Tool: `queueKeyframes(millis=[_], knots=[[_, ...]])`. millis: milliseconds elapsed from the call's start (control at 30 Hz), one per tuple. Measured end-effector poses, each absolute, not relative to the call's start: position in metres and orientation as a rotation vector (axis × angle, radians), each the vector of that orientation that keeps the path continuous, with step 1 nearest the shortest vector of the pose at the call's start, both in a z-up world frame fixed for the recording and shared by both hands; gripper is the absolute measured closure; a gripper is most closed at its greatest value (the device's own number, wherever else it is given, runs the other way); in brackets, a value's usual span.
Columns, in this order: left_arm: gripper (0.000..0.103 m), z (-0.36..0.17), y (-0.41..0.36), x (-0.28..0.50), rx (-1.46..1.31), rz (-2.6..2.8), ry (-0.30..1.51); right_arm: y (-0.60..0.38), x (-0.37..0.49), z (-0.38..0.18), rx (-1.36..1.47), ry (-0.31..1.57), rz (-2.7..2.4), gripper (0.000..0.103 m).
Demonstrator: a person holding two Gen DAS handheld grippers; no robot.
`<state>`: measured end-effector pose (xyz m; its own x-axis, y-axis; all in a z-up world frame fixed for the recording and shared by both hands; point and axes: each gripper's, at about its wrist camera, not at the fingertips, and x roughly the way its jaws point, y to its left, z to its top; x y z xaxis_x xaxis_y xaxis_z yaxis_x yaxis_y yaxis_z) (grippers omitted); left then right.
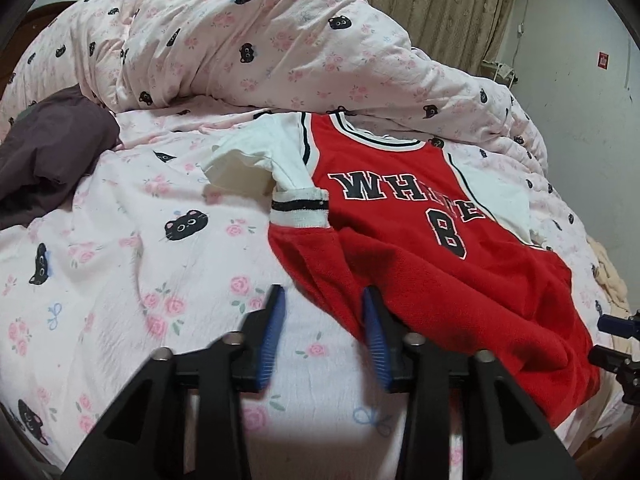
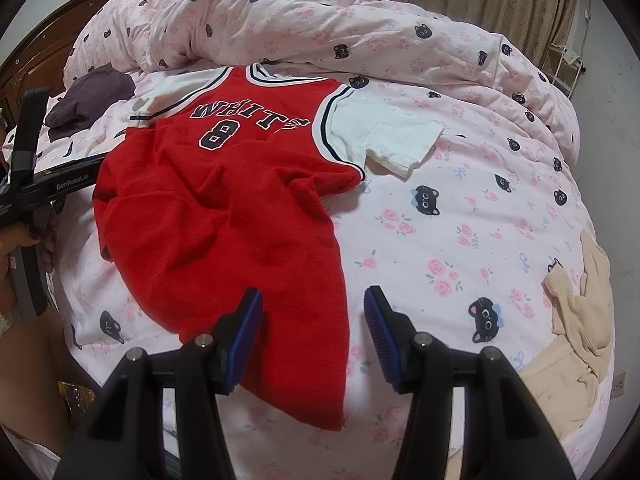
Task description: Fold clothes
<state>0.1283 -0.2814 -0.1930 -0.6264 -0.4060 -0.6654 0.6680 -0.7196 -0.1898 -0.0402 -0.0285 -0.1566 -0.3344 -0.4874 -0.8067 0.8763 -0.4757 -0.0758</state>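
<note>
A red jersey (image 1: 420, 220) (image 2: 224, 200) with white sleeves, the word WHITE and the number 8 lies face up on the bed, collar away from me and body wrinkled. My left gripper (image 1: 324, 312) hovers at the jersey's near left edge. Its jaws stand apart, the red cloth lies against the right finger (image 1: 374, 332), and nothing is pinched. My right gripper (image 2: 312, 304) is open over the hem's near right corner. Its left finger (image 2: 244, 320) sits above red fabric and its right finger above bare sheet. A hand holds the left gripper's body (image 2: 32, 192) at the right wrist view's left edge.
The pink cat-and-rose bedsheet (image 1: 120, 260) covers the bed. A bunched duvet (image 1: 260, 40) lies behind the jersey. A dark purple-grey garment (image 1: 52, 152) (image 2: 92, 96) sits at the far left. A beige garment (image 2: 576, 320) lies at the right edge. A wooden headboard (image 2: 24, 60) is at the far left.
</note>
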Motion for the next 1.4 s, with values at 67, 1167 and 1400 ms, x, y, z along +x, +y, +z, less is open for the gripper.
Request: queueKeyframes(millis=[67,1167,1400], knots=[[0.098,-0.191,-0.278,0.127,0.817,-2.326,0.551,-0.029,-0.040,-0.157,0.925,0.651,-1.920,0.049],[0.103,-0.123,-0.321,0.212,0.909,-2.261,0.500,-0.034,-0.057,-0.187,1.090,0.733,-1.901,0.042],[0.102,-0.155,-0.285,0.189,0.972,-2.321,0.558,-0.041,-0.057,-0.186,1.096,0.713,-1.918,0.041]])
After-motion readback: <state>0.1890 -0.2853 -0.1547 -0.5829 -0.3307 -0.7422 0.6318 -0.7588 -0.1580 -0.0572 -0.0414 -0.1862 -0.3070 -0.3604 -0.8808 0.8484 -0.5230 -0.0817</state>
